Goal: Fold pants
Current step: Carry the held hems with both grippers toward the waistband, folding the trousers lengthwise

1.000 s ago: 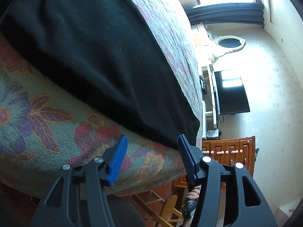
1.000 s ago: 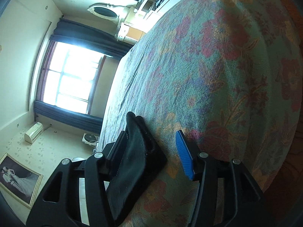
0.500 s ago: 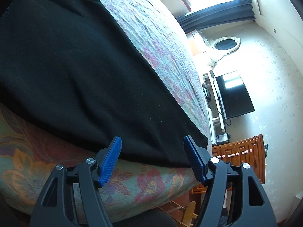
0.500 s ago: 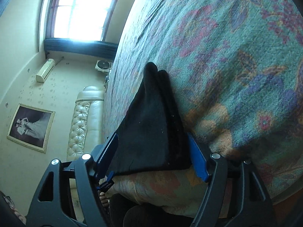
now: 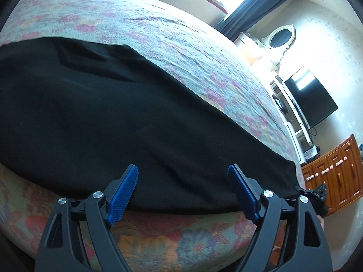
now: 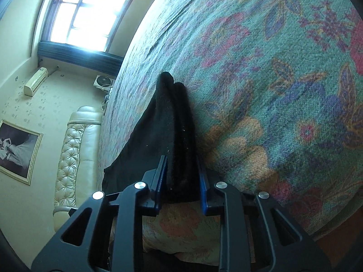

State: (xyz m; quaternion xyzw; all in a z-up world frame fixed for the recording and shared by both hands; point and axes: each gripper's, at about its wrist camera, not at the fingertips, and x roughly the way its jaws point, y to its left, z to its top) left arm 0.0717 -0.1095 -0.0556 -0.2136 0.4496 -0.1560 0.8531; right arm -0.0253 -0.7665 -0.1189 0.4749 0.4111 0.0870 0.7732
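In the left wrist view the black pants (image 5: 113, 117) lie flat on the floral bed (image 5: 192, 52), near its close edge, their long axis running from the left border to the hem end at the lower right. The left end is cut off by the frame, so the waistband cannot be seen. The left tongs (image 5: 182, 188) stand wide apart above the near edge of the cloth, gripping nothing; their jaws have just been opening, and more of the pants fills the view than a second ago.

In the right wrist view the pants (image 6: 165, 131) appear as a narrow bunched ridge pointing away toward the window (image 6: 90, 13). The right tongs (image 6: 181, 181) have just closed and now pinch the near end, which earlier lay loose between them. The cloth behind the pads is hidden
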